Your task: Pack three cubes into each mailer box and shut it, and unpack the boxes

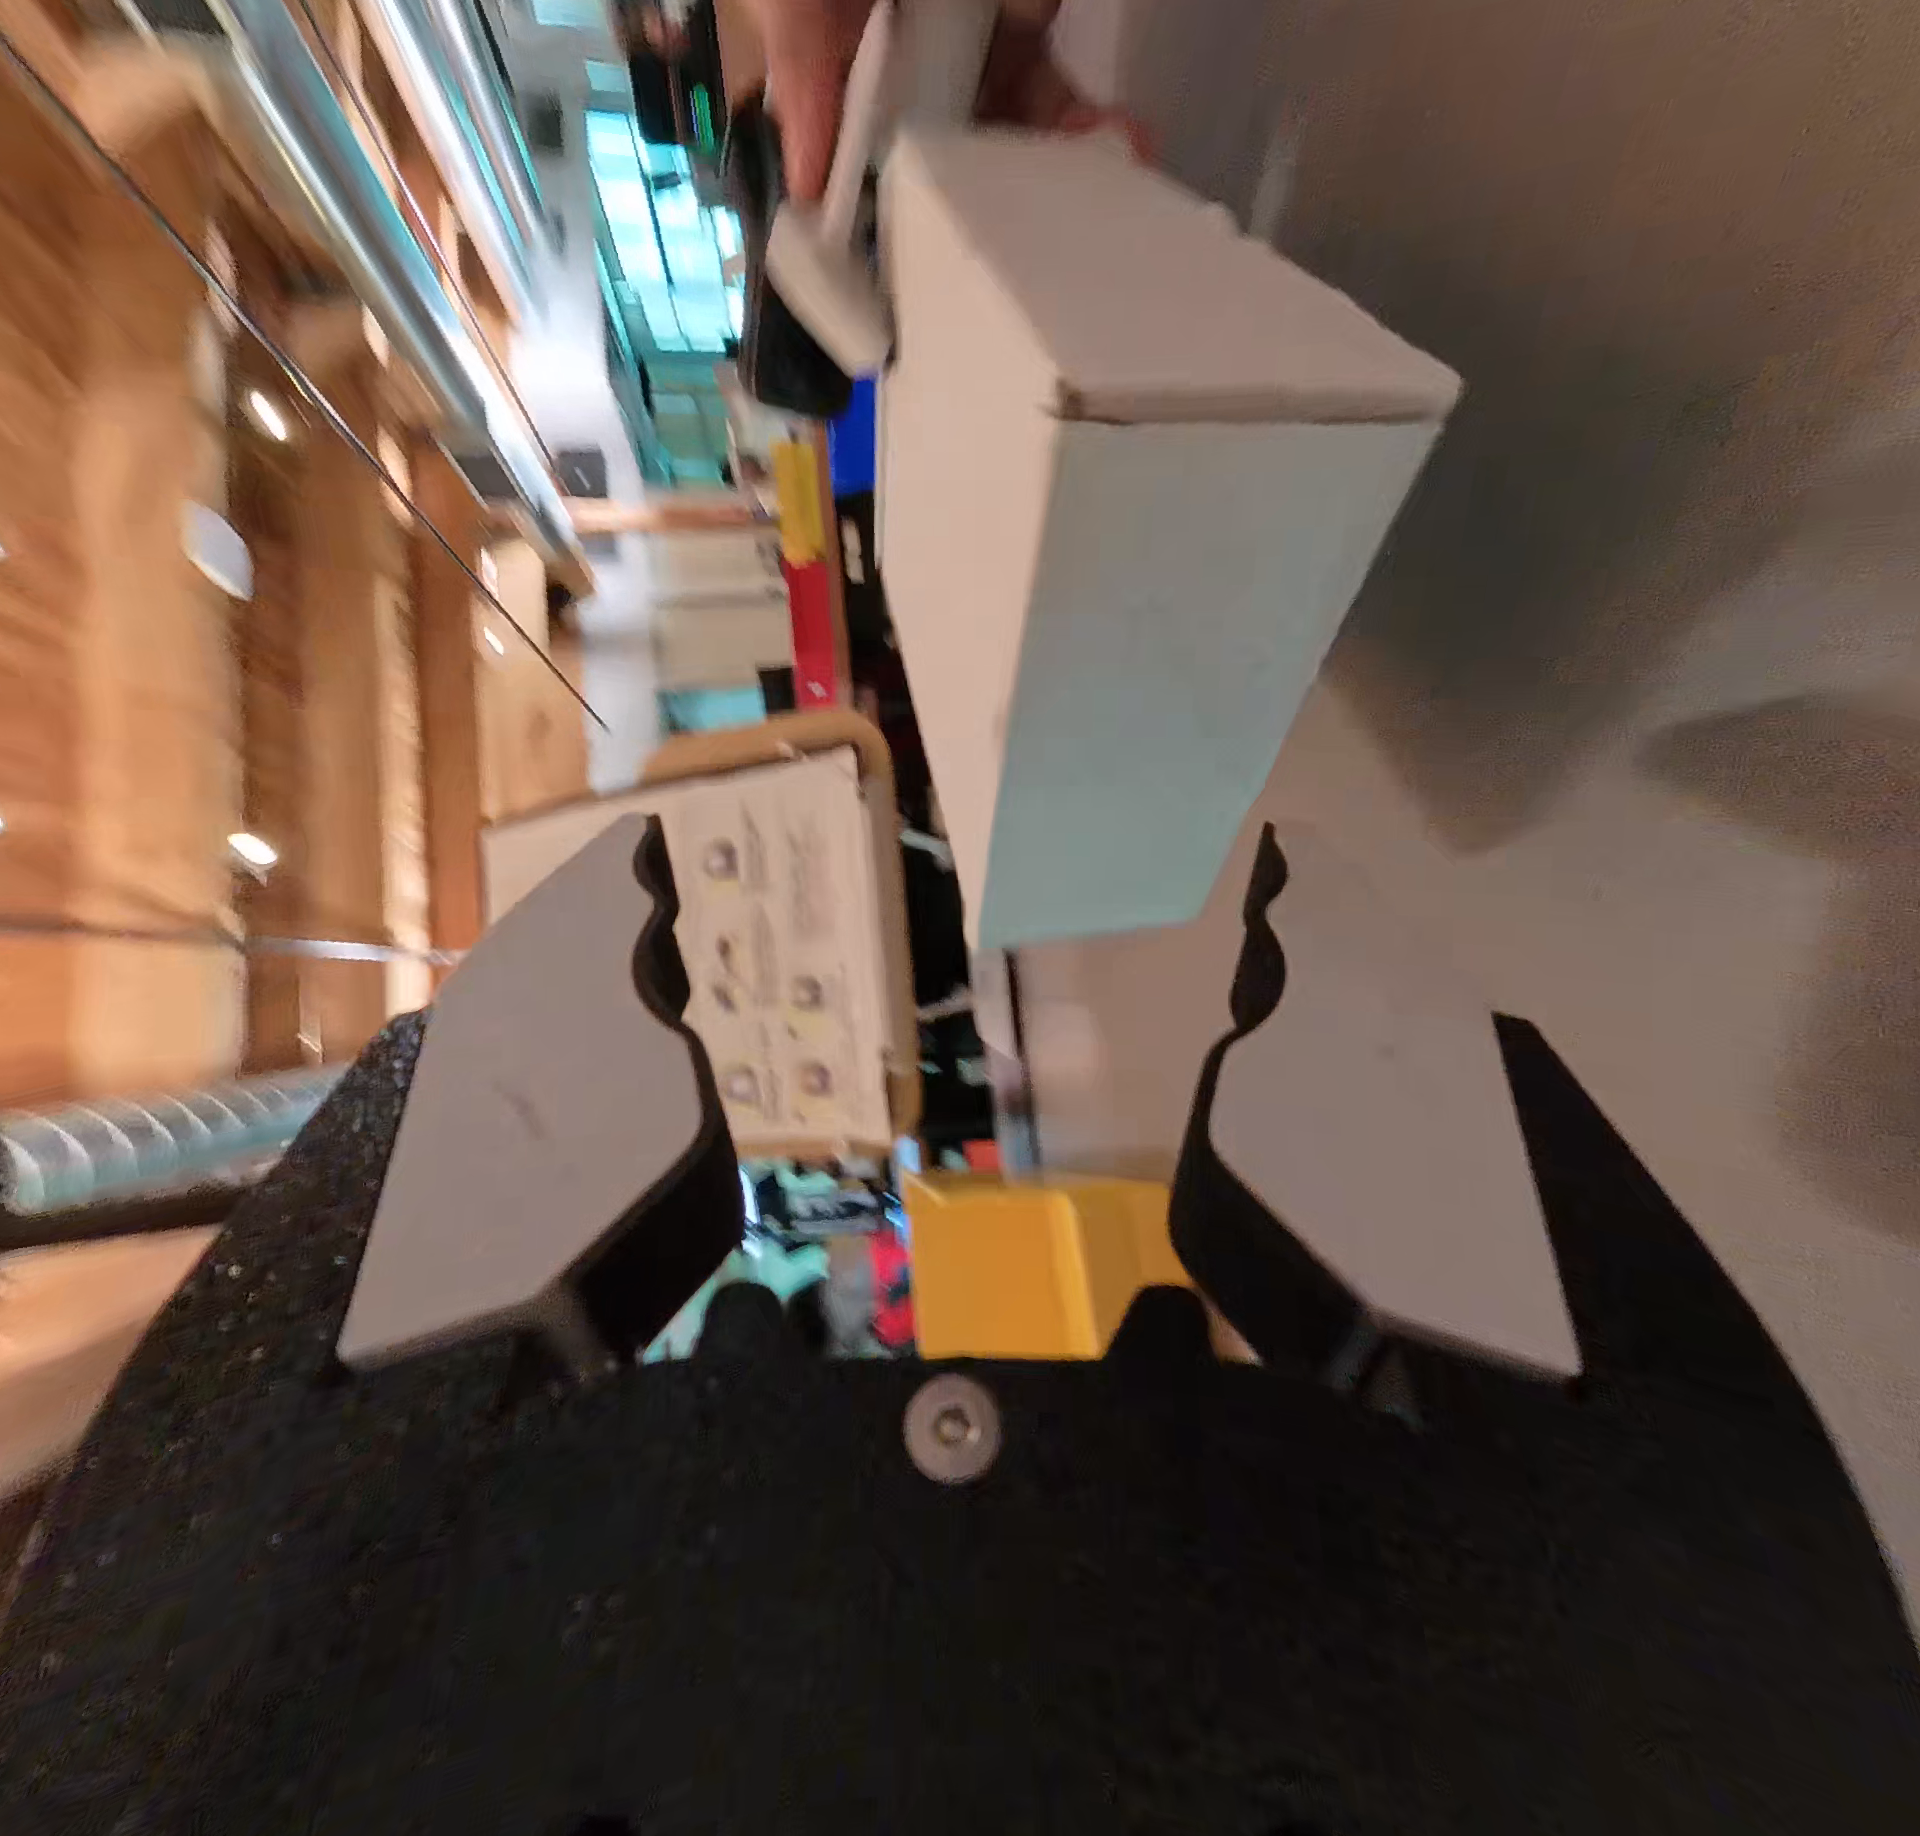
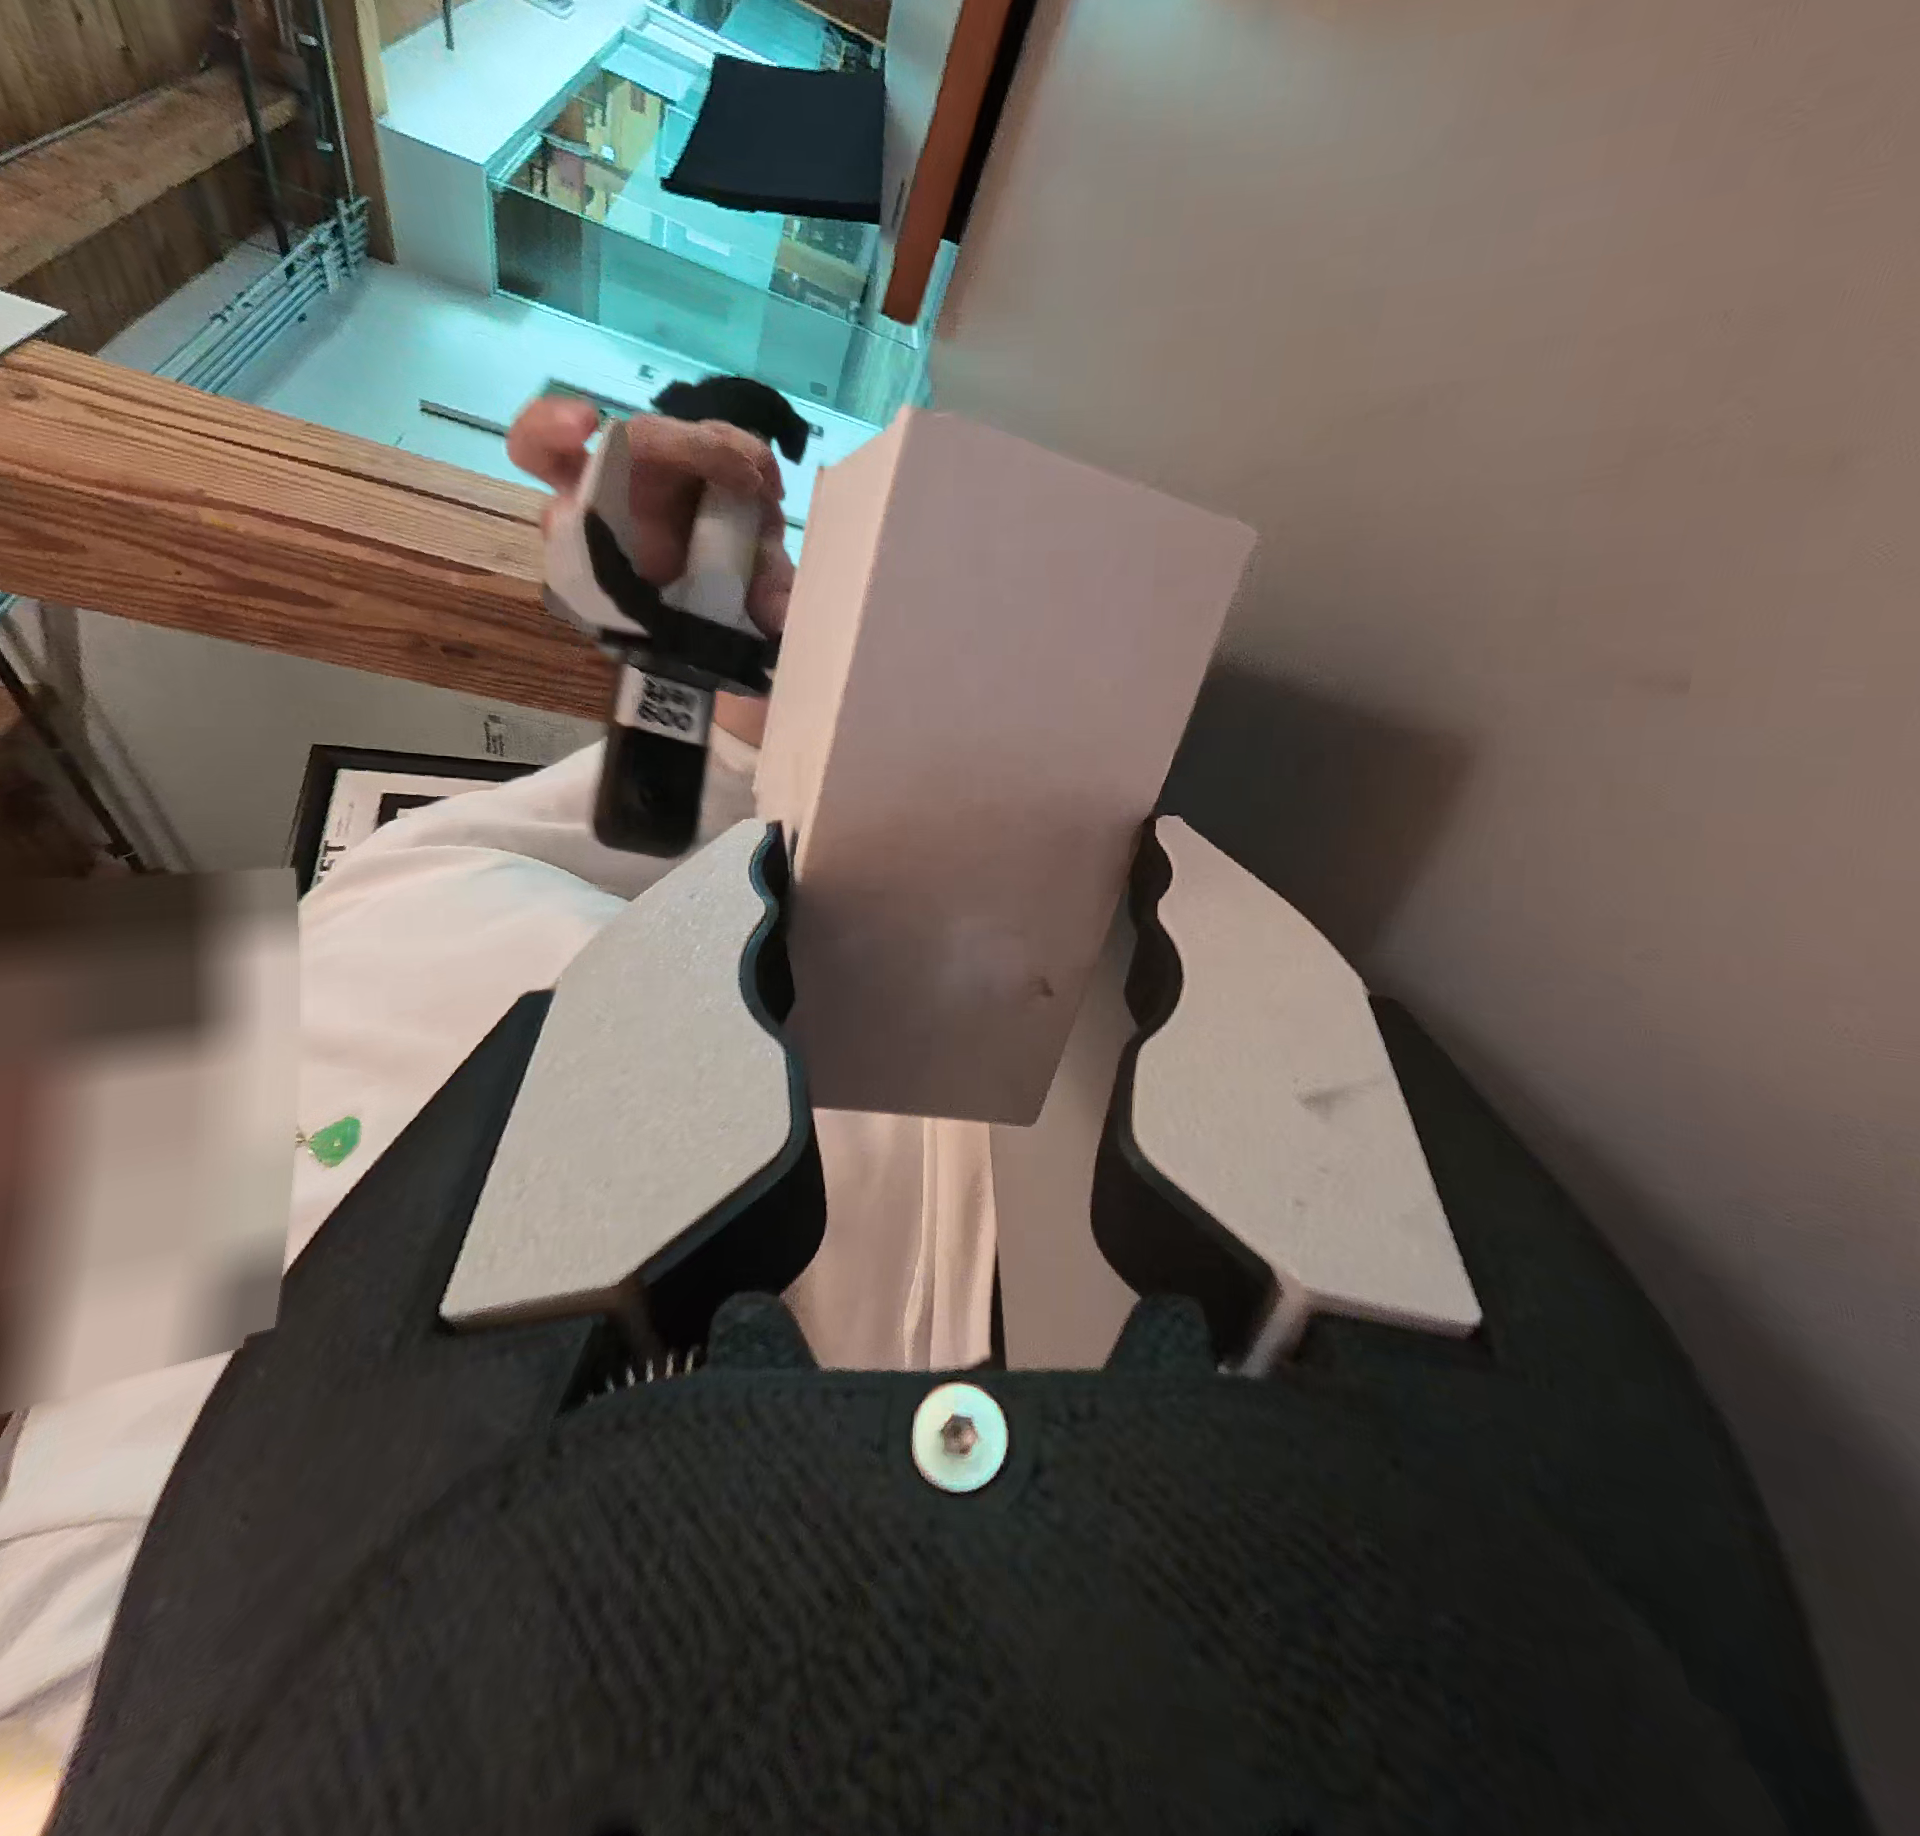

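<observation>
A shut white mailer box (image 2: 987,747) is held off the grey table (image 2: 1558,436), clamped between the fingers of my right gripper (image 2: 961,841). In the left wrist view the same box (image 1: 1122,560) hangs in front of my left gripper (image 1: 954,841), which is open, with the box's near end between its fingertips and close to the right finger (image 1: 1351,1059). The right gripper (image 1: 831,259), in a hand, grips the box's far end. A blurred white flap (image 1: 1039,1048) and a yellow cube (image 1: 997,1267) show below the box, low between my left fingers. The left gripper's handle (image 2: 655,664), in a hand, shows beside the box.
The view is tilted, with the table (image 1: 1610,280) at the right. A cardboard box with a printed sheet (image 1: 779,955) stands beyond the table edge, with coloured items (image 1: 810,539) behind it. A wooden beam (image 2: 260,539) and a person's white shirt (image 2: 468,955) are at the left.
</observation>
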A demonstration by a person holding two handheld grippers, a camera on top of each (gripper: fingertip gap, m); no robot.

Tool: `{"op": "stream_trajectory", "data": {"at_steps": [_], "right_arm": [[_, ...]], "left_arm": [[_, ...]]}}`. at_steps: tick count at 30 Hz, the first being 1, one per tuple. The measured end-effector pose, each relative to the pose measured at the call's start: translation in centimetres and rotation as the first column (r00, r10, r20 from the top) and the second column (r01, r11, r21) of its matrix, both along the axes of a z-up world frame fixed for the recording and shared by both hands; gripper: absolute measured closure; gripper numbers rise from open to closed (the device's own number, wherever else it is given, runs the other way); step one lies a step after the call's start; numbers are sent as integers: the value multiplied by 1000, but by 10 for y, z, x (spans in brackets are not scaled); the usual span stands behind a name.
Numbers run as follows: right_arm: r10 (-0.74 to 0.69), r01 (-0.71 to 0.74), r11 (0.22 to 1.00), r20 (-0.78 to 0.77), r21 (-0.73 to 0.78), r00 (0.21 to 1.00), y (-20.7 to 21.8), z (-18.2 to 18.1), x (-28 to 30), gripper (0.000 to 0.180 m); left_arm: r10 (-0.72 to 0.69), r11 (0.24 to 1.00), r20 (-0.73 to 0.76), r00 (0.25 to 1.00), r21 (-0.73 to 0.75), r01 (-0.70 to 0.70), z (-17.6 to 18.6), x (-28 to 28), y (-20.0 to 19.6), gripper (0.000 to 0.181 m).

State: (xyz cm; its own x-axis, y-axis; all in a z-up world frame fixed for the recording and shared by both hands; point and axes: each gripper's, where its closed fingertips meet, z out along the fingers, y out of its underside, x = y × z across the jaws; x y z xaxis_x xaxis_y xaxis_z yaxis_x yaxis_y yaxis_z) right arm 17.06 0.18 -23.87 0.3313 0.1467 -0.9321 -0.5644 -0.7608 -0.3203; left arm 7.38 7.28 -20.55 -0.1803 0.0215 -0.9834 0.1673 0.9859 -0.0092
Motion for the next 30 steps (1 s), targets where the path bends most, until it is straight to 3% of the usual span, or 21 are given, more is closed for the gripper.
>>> {"op": "stream_trajectory", "data": {"at_steps": [4, 10, 18, 22, 25, 27, 30], "right_arm": [[-5, 6, 999, -13, 31, 1000, 6, 7, -3, 117], [-48, 48, 999, -18, 15, 999, 5, 6, 4, 117], [-65, 66, 997, -26, 30, 998, 6, 16, 2, 117], [-97, 99, 992, -32, 78, 995, 1, 23, 10, 117], [-179, 172, 956, 8, 236, 984, -10, 45, 29, 100], [-314, 285, 890, 23, 355, 949, -20, 64, 53, 86], [-455, 365, 783, 63, 504, 888, -42, 86, 69, 84]], "left_arm": [[-127, 988, -10, 992, 89, 127, -17, 7, -31, 70], [-133, 982, -35, 990, 128, 137, -42, 13, -51, 75], [-72, 960, 263, 962, 279, -4, -27, 34, -67, 94], [19, 986, 253, 967, 154, -60, -12, 39, -57, 99], [19, 987, 116, 993, -158, -1, 4, 37, -49, 101], [-19, 906, -31, 999, -424, 4, 10, 37, -44, 102], [-160, 655, -229, 960, -752, -70, 13, 42, -37, 103]]}}
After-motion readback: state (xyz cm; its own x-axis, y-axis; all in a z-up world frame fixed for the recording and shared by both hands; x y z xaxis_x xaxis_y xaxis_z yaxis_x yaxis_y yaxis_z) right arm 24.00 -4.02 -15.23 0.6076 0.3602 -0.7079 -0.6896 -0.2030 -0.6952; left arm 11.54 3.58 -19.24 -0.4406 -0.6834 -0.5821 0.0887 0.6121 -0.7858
